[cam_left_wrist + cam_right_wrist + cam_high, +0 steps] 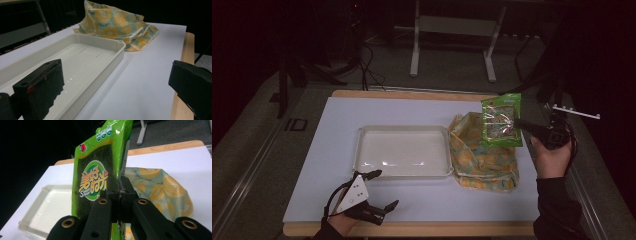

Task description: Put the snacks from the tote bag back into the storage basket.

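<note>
Dark floor and metal frame legs are seen beyond a white surface (422, 107) edged in wood; nearest the person, at the front left corner, the left tool (379, 190) is held low over the surface by a hand, its jaws spread wide apart with nothing between them; in the left gripper view one jaw is seen over the tray's near end and the other out by the wooden edge.

Just beyond it a shallow white tray (362, 150) lies flat at the middle of the surface, with nothing seen in it; to the right of the tray, just beside its right rim, a crumpled cloth bag (482, 167) printed with yellow fruit slices is slumped on the surface.

Above the bag's far right part, a green snack packet (501, 122) is held upright in the air, clear of the surface; it is clamped at its right edge by the right tool (521, 123), whose jaws are closed tight on the foil; in the right gripper view the packet's printed face is seen rising from between the jaws, with the tray at lower left and the bag at right behind it.
</note>
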Action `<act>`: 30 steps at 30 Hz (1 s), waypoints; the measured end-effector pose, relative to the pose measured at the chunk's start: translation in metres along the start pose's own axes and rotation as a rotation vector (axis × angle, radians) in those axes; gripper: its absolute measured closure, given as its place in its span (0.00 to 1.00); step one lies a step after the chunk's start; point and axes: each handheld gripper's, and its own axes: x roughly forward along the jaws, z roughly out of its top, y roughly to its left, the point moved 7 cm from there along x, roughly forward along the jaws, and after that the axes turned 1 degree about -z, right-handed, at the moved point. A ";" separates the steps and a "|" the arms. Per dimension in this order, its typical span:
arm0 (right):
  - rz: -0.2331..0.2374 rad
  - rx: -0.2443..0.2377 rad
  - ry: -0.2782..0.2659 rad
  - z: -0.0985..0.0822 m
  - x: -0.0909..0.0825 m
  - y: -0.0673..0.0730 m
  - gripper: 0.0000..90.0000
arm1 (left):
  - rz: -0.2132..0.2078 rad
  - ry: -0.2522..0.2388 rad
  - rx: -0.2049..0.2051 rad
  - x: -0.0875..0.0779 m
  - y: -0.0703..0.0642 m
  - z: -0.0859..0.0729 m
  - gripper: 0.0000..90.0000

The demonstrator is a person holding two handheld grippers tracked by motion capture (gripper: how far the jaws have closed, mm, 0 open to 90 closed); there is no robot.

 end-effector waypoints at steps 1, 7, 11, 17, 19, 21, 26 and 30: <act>0.002 0.000 -0.001 0.001 0.001 0.002 0.99 | 0.000 0.000 0.001 0.000 0.000 0.000 0.01; 0.021 -0.005 -0.001 0.004 0.007 0.013 0.99 | -0.001 -0.001 0.000 0.000 0.000 0.000 0.01; 0.024 -0.022 0.006 0.006 0.012 0.021 0.99 | -0.001 -0.001 -0.001 0.000 0.000 0.000 0.01; 0.037 -0.031 0.012 0.008 0.020 0.030 0.99 | -0.001 0.001 0.001 0.000 0.000 0.000 0.01; 0.042 -0.031 0.017 0.008 0.023 0.034 0.99 | -0.001 0.001 0.001 0.000 0.000 0.000 0.01; 0.048 -0.033 0.016 0.008 0.026 0.037 0.99 | -0.001 0.001 0.002 0.000 0.000 0.000 0.01; 0.063 -0.041 0.018 0.007 0.034 0.047 0.99 | -0.001 0.004 0.002 0.000 0.000 0.000 0.01; 0.071 -0.044 0.027 0.005 0.040 0.053 0.99 | -0.001 0.004 0.004 0.000 0.000 0.000 0.01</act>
